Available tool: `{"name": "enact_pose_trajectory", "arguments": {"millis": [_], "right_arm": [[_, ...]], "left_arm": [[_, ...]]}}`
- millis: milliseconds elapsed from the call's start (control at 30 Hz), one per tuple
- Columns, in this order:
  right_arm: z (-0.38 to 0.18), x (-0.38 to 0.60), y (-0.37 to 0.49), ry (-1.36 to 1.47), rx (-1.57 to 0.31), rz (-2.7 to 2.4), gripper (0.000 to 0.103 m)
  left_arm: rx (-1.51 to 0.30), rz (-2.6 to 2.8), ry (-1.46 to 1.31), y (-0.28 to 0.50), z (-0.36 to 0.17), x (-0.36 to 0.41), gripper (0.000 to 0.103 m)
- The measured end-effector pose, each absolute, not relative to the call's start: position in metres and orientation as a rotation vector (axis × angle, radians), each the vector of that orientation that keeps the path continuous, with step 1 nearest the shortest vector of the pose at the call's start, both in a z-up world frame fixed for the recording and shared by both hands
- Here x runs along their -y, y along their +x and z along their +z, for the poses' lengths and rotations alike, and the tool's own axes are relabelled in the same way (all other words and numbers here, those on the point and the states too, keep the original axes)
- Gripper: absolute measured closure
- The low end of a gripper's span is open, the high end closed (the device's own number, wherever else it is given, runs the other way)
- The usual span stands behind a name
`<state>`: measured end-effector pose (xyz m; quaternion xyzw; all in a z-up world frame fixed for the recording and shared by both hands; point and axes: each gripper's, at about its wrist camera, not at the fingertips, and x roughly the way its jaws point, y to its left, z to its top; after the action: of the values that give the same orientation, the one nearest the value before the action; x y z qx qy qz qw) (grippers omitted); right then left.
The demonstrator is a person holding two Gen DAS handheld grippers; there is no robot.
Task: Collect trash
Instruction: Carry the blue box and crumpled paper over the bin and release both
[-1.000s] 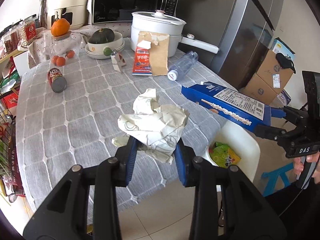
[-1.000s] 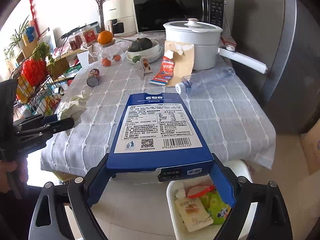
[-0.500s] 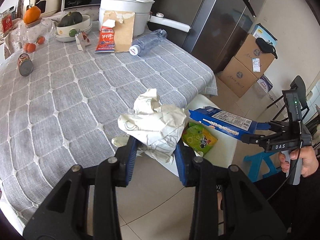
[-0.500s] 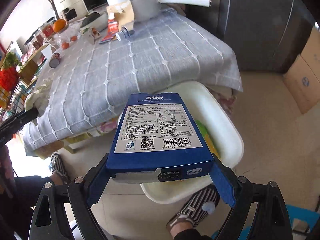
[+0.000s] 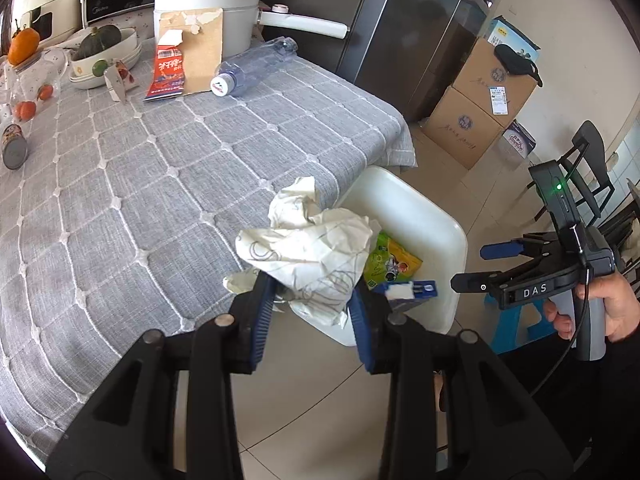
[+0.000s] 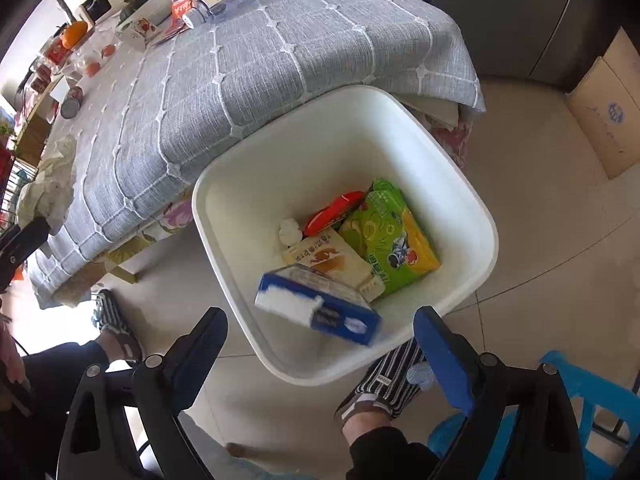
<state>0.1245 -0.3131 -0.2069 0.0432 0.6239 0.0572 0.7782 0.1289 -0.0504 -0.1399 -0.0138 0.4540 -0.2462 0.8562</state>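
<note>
My left gripper [image 5: 310,304] is shut on a crumpled white paper wad [image 5: 308,248] and holds it over the table edge beside the white trash bin [image 5: 424,216]. My right gripper [image 6: 320,332] is open and empty above the bin [image 6: 256,176]. The blue carton [image 6: 320,304] lies inside the bin, on a green snack bag [image 6: 392,236], a beige packet [image 6: 332,256] and a red wrapper [image 6: 332,212]. The blue carton also shows in the left wrist view [image 5: 412,290]. The right gripper [image 5: 480,268] shows open at the right there.
On the grey tablecloth [image 5: 160,168] lie a plastic bottle [image 5: 256,66], a torn cardboard piece with a red packet [image 5: 188,52], a can [image 5: 14,148] and a white pot [image 5: 208,4]. Cardboard boxes [image 5: 480,108] stand by the fridge. A blue stool [image 6: 592,384] is beside my feet.
My right gripper has opened and let go of the blue carton, which has dropped into the bin. My left gripper has carried the paper wad closer to the bin.
</note>
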Motion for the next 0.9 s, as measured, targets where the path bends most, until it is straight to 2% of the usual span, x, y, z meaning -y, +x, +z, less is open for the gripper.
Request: {"name": "enact_pose_trajectory", "arguments": {"millis": [567,667,767,833,900], "right_arm": [[-0.200,0.368,0.112,0.201,-1.322,-0.001,0.007],[-0.199,0.378,0.110,0.223,-1.313,-0.013,0.007],[-0.197,0.385,0.109,0.233,-1.303,-0.023,0.007],[-0.196,0.388,0.108,0.234,-1.299,-0.030,0.007],[-0.196,0.390,0.108,0.232,-1.298,-0.034,0.007]], "left_arm": [[-0.994,-0.631,0.079,0.153,-0.171,0.140,0.063],[-0.988,-0.645,0.087,0.155,-0.174,0.149,0.060],[-0.968,-0.634,0.107,0.155,-0.173,0.153,0.046],[-0.950,-0.603,0.129,0.155,-0.172,0.154,0.025],[-0.930,-0.578,0.138,0.155,-0.169,0.151,0.021]]}}
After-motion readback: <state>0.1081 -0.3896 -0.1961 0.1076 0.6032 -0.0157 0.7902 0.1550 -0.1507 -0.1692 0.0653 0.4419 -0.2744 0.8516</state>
